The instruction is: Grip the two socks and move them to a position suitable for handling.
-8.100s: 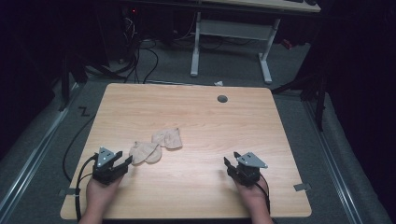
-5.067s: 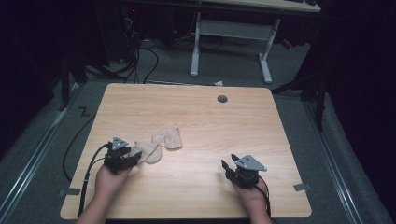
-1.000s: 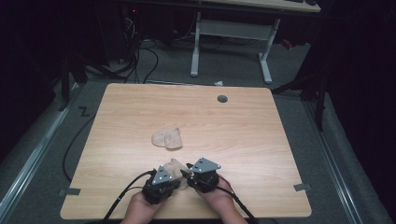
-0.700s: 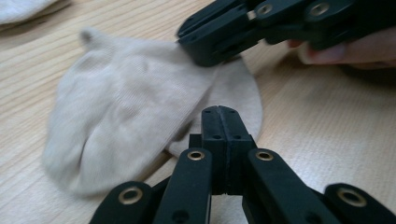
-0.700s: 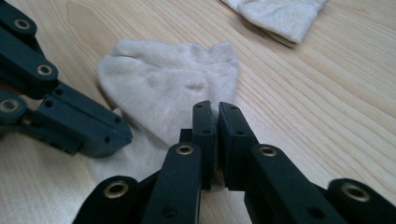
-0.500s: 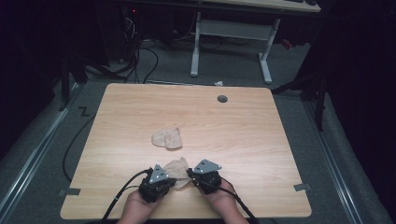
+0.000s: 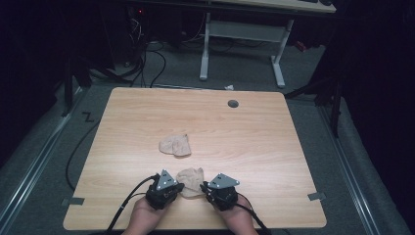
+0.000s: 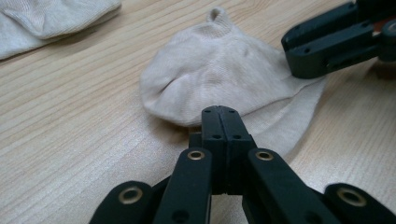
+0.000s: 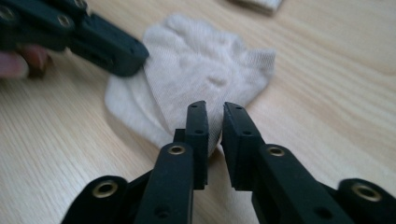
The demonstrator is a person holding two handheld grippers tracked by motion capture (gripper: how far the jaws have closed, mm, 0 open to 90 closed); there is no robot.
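Table (image 7: 254, 127): pinched sock (image 7: 191, 178) (second (image 7: 175, 145) apart)

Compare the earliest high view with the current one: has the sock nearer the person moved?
Yes. The near sock has left the far sock it lay beside, coming toward the table's near edge, between both grippers.

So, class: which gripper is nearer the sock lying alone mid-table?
Left. The left gripper sits just below-left of that sock; the right gripper is further right.
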